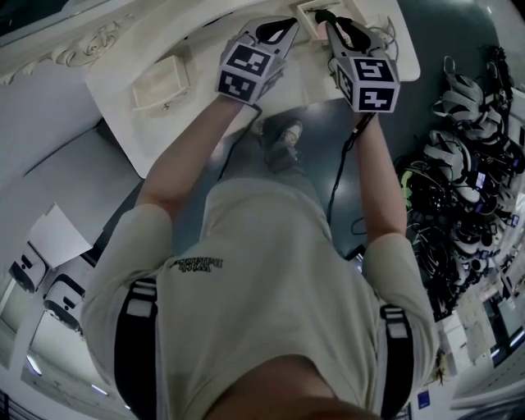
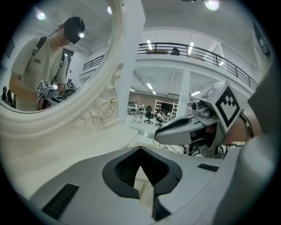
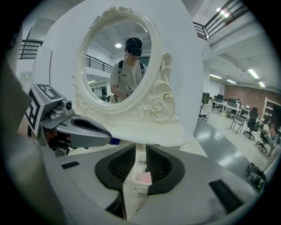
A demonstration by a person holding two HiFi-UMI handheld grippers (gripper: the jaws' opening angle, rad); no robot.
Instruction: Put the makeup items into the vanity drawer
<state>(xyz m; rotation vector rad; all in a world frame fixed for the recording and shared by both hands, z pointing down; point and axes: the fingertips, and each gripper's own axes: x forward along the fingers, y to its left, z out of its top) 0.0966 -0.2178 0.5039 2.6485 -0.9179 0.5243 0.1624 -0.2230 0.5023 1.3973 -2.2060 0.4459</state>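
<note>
Both pairs of jaws narrow, the left gripper (image 2: 140,163) and right gripper (image 3: 139,154) pinch rims of the white makeup case (image 1: 308,10) over the vanity top (image 1: 123,115); level, matched travel looks key to reaching the drawer, out of view.

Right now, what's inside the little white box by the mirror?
A pink thing shows inside the white box. The right hand-held gripper covers the rest, so anything else in it is hidden.

We can read no words or numbers anywhere. The small dark print (image 1: 197,264) on the person's shirt (image 1: 271,271) (toward eight o'clock of the head view's centre) is too blurred for us.
</note>
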